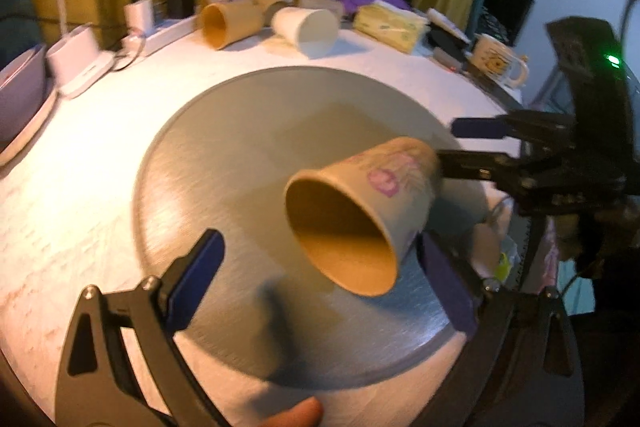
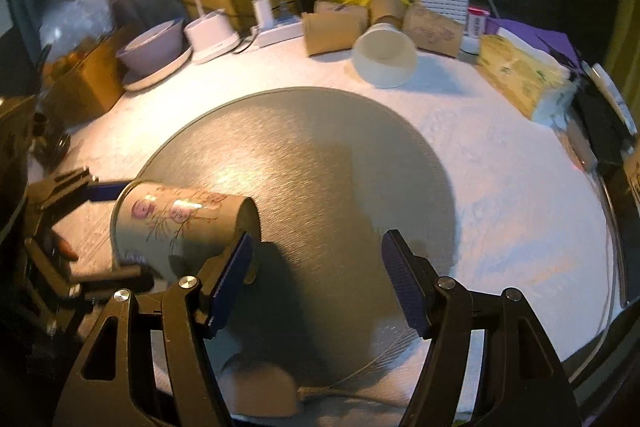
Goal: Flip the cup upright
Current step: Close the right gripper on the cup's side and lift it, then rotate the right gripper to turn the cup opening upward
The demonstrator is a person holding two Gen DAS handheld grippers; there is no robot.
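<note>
A brown paper cup with pink flowers [image 1: 360, 211] lies on its side on the round grey mat [image 1: 240, 131], mouth toward my left gripper. My left gripper [image 1: 320, 267] is open, its fingers on either side of the cup's rim, the right pad [image 1: 444, 279] close to the rim. My right gripper [image 2: 316, 279] is open; its left pad [image 2: 232, 279] is by the cup's base. In the right wrist view the cup [image 2: 180, 227] lies at the left on the mat [image 2: 340, 167], with the left gripper's fingers [image 2: 108, 191] around its mouth.
Other paper cups lie at the back: a brown one [image 1: 228, 23] and a white one [image 1: 308, 27]. A tissue pack [image 1: 392, 23], a mug [image 1: 500, 63], a power strip [image 1: 160, 35], a lamp base [image 2: 212, 35] and bowls [image 2: 156, 47] ring the table.
</note>
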